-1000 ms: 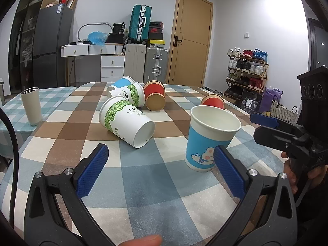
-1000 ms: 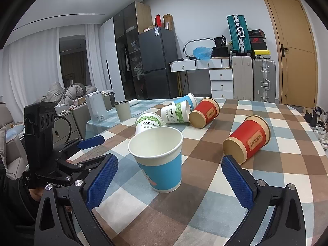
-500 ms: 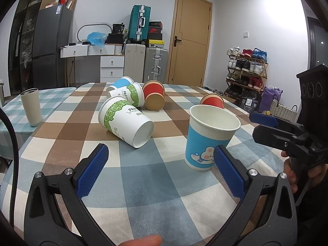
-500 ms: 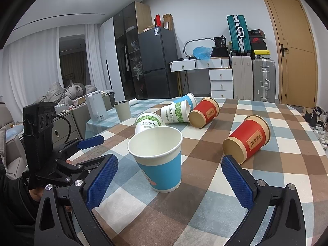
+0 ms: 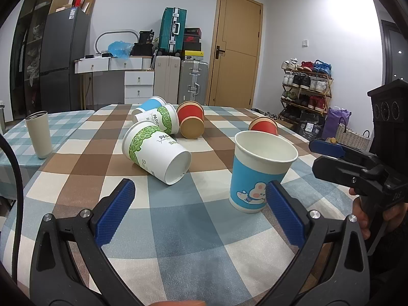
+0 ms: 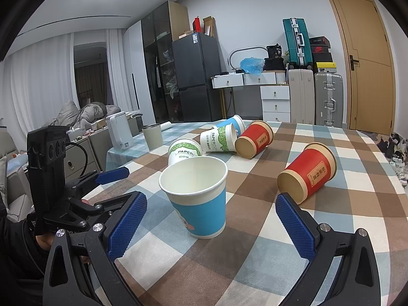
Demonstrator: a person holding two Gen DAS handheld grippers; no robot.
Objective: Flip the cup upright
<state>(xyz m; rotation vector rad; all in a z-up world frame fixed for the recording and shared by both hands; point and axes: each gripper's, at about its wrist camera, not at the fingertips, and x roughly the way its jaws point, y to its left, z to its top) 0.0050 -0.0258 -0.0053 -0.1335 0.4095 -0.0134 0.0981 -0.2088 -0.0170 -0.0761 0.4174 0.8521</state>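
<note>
A blue paper cup with a cartoon animal stands upright on the checked tablecloth; it also shows in the right wrist view. My left gripper is open and empty, just short of it, with the cup by its right finger. My right gripper is open and empty, the cup standing between and just beyond its fingers. A green-leaf white cup lies on its side close by. Two red cups, another green-leaf cup and a blue cup lie on their sides farther back.
A grey tumbler stands upright at the table's left on a blue checked cloth. A white kettle stands beyond it. The other gripper shows at the edge of each view. Suitcases, drawers and a fridge line the far wall.
</note>
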